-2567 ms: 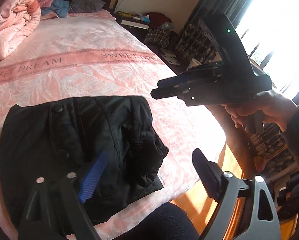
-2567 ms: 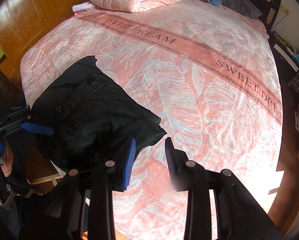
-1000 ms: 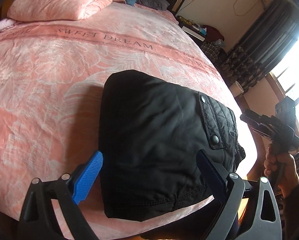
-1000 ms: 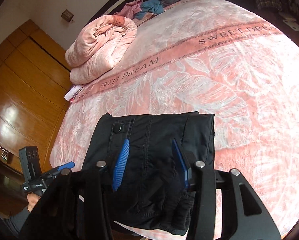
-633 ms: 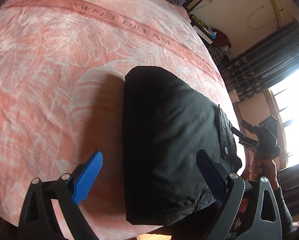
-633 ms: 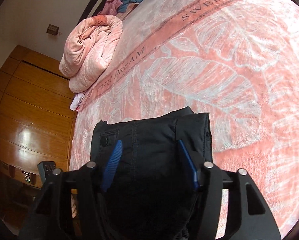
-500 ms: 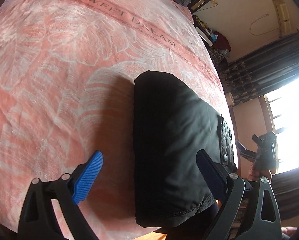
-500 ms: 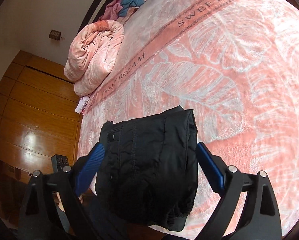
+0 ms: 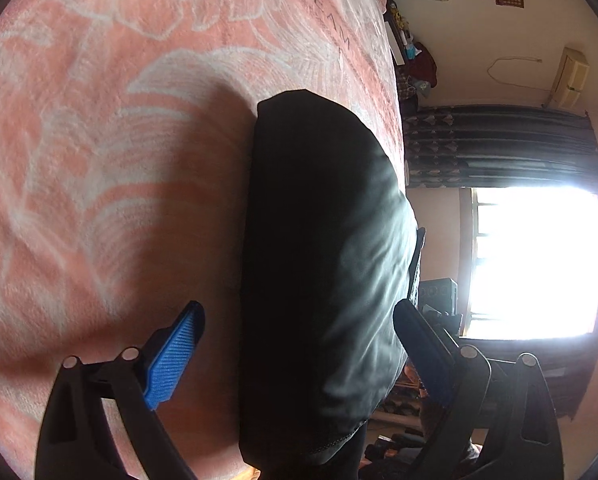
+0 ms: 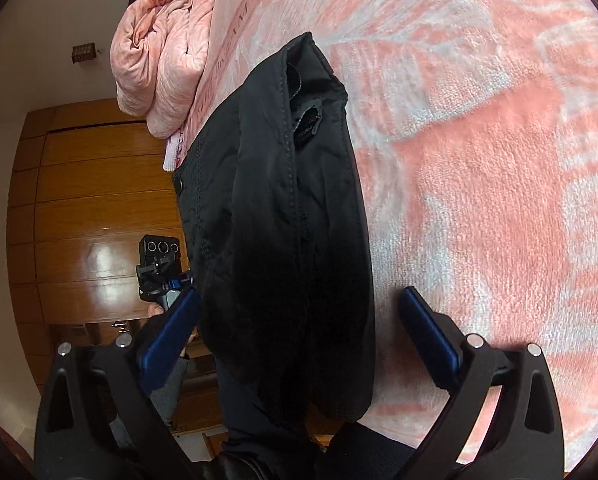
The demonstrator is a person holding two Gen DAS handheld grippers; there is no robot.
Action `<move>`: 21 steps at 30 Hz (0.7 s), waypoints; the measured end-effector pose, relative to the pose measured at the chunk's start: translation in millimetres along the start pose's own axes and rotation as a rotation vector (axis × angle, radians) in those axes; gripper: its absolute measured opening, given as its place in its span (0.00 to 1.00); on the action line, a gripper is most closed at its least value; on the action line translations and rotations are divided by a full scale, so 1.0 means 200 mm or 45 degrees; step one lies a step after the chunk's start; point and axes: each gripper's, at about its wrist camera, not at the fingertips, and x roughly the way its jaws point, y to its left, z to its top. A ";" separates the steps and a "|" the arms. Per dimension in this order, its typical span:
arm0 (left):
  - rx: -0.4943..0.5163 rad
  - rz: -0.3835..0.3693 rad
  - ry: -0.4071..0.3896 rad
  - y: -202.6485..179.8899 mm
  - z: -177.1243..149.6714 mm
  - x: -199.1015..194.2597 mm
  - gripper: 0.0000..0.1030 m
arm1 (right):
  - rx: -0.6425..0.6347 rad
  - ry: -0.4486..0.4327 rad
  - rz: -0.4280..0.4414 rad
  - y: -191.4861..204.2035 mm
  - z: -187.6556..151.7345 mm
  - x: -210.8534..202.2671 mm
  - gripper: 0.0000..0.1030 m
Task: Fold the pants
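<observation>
The black pants (image 9: 323, 272) lie folded into a thick bundle at the near edge of the pink bed (image 9: 99, 160). My left gripper (image 9: 299, 344) is open, its blue fingers either side of the bundle's left end, low beside the bed. In the right wrist view the pants (image 10: 283, 220) show seams, a snap and the waistband. My right gripper (image 10: 299, 328) is open, its fingers straddling the bundle's right end. The left gripper shows beyond the pants in the right wrist view (image 10: 159, 272). Neither gripper is closed on the cloth.
A rolled pink quilt (image 10: 163, 40) lies at the head of the bed. Wooden wardrobe doors (image 10: 91, 208) stand on one side. A bright window (image 9: 531, 264) and dark curtains (image 9: 499, 148) are on the other, with a cluttered bedside shelf (image 9: 411, 56).
Both grippers have dropped low and swung in to the two ends of the folded pants, so the bundle now sits between each pair of open fingers. The right gripper opened wider.
</observation>
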 end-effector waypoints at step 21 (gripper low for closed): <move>0.056 -0.013 0.081 -0.07 0.00 0.28 0.44 | -0.152 0.013 0.026 0.15 0.01 0.17 0.53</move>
